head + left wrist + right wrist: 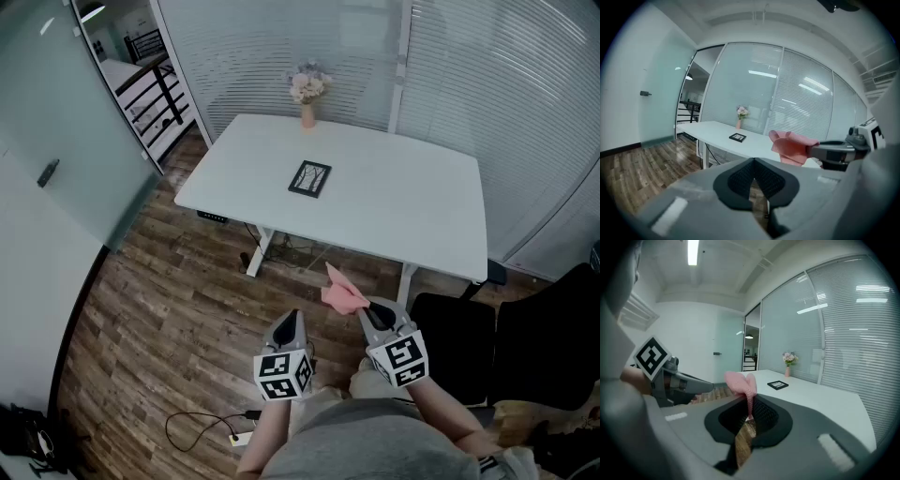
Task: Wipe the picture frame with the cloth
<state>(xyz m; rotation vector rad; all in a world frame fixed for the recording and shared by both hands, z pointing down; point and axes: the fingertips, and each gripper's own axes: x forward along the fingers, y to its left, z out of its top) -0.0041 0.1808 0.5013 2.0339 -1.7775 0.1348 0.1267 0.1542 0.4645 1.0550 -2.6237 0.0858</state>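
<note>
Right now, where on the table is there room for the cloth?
The table is bare from the picture frame to its right edge, and along the near edge. Things cluster only far-left: frame and flower vase.

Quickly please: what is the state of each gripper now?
Left gripper: closed, empty.
Right gripper: closed on the soft pink cloth.

White table on wood-plank floor, blinds over glass walls, frosted door left, probably black chair right.
</note>
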